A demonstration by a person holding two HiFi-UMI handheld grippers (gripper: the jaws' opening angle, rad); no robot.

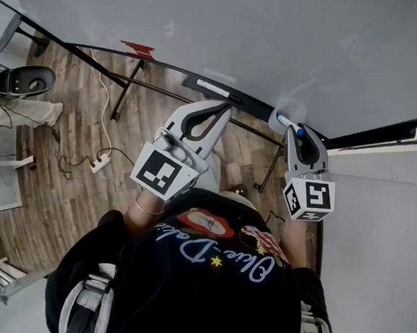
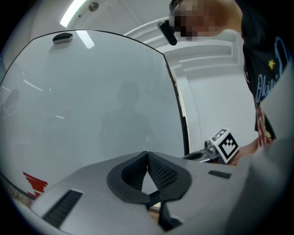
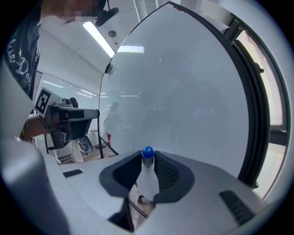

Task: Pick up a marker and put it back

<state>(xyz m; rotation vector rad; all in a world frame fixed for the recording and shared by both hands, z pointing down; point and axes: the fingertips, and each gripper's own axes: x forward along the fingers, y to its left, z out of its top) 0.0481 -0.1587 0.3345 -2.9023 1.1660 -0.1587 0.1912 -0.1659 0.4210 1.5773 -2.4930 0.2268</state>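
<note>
Whiteboard [image 3: 183, 82] ahead: broad, glossy, smooth, black-framed. My left gripper [image 2: 147, 155] is idle, its ribbed black pads pressed together on nothing. My right gripper [image 3: 148, 158] clamps the marker [image 3: 147, 176] upright before the board — slim white barrel, rounded blue cap — so I judge pick-up done, put-back still to do.

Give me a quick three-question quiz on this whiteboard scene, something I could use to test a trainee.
1. Multiple choice: which gripper has the marker between its jaws? A) left gripper B) right gripper C) neither
2. True or false: the left gripper's jaws stand wide apart.
3. Fill in: the marker's cap is ____.

Key: 1 B. 2 False; its jaws are together with nothing between them. 3 Blue.
</note>
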